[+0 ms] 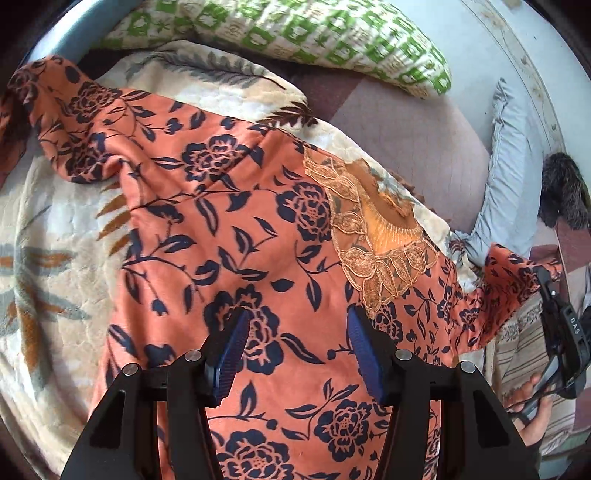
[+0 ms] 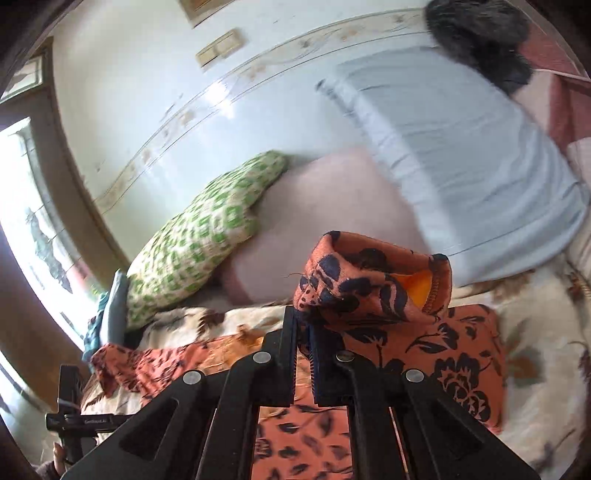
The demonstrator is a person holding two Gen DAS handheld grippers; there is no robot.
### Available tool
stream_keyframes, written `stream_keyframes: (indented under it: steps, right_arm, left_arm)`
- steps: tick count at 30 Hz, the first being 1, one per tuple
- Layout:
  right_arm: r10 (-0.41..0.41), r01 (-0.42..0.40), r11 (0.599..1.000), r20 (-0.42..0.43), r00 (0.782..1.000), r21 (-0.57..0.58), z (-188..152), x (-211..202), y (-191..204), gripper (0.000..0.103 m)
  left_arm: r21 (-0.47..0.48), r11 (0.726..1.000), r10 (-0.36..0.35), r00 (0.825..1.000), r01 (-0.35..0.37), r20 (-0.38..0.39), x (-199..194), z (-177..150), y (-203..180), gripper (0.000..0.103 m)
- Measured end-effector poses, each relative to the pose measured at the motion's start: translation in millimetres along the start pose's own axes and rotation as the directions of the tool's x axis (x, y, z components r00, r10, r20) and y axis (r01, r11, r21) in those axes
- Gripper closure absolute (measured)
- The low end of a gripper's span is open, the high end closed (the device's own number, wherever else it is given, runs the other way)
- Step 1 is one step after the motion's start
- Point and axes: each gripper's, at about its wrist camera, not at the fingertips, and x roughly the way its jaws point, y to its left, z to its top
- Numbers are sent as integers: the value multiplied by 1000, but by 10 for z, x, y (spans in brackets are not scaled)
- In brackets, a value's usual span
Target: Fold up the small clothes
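Left wrist view: my left tongs (image 1: 295,347) hang about half open above the orange floral garment (image 1: 207,206), nothing between the blue pads (image 1: 231,354). The garment lies spread on the cream leaf-patterned blanket (image 1: 48,229) of the bed and fills the centre of the frame, its lace-trimmed neckline (image 1: 373,236) right of centre. One sleeve (image 1: 513,284) stretches to the right edge, where my right tongs (image 1: 543,280) hold its end. A green-and-white pillow (image 1: 314,33) lies along the top, a pale blue pillow (image 1: 506,177) at the upper right.

Right wrist view: my right tongs (image 2: 304,325) are clamped fully shut on the sleeve cuff (image 2: 373,280), which stands up bunched just above the fingertips at lower centre. The rest of the garment lies below on the blanket (image 2: 535,332). The left tongs' body (image 2: 70,417) shows at the lower left edge.
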Motion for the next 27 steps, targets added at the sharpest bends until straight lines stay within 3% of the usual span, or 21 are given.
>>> stream_keyframes:
  steps: [4,8,10,12,13,15,18,22,25,27]
  right_arm:
    - [83,-92,994,-135,987,-61,-438,715,908,98]
    - [62,-98,987,-258,964,-131,-892,1309,1679,98]
    - [32,-81,987,-322,946,-140,-1103,1554,1939,86]
    - [32,-107,982,-422,906,-156,-1320,1749,2155,73]
    - [18,-110,978,-449,893,-180,-1417,1773,2253,73]
    - [41,-143,969,-442,896,-200,-1513,1636,2354,75]
    - [99,-146,984,-374,922,-100,-1427,1232,2088,66]
    - [81,-38,986,-269,960,163,-1277,707,1106,58]
    - [0,83,934,-231,973,348,-1284,429,235,55]
    - [-11,113,866,-208,978,487,-1370,278,-291,56]
  left_arm:
    - [-70,997,-18,999,21,39,-333,35,392,49]
    - [-93,995,-16,996,24,82,-636,36,678,49]
    - [-97,995,-7,995,17,97,-759,18,778,49]
    - [-111,994,-7,995,19,104,-857,-4,881,49]
    - [-119,993,-12,994,24,105,-891,-17,924,49]
    - [-136,990,-23,994,37,107,-935,-47,981,49]
    - [-152,987,-35,995,48,88,-883,-86,976,49]
    - [-133,989,-60,998,62,23,-517,-49,716,49]
    - [-98,994,-61,998,58,-26,-188,18,468,49]
    - [-91,995,-51,998,47,-47,48,75,351,49]
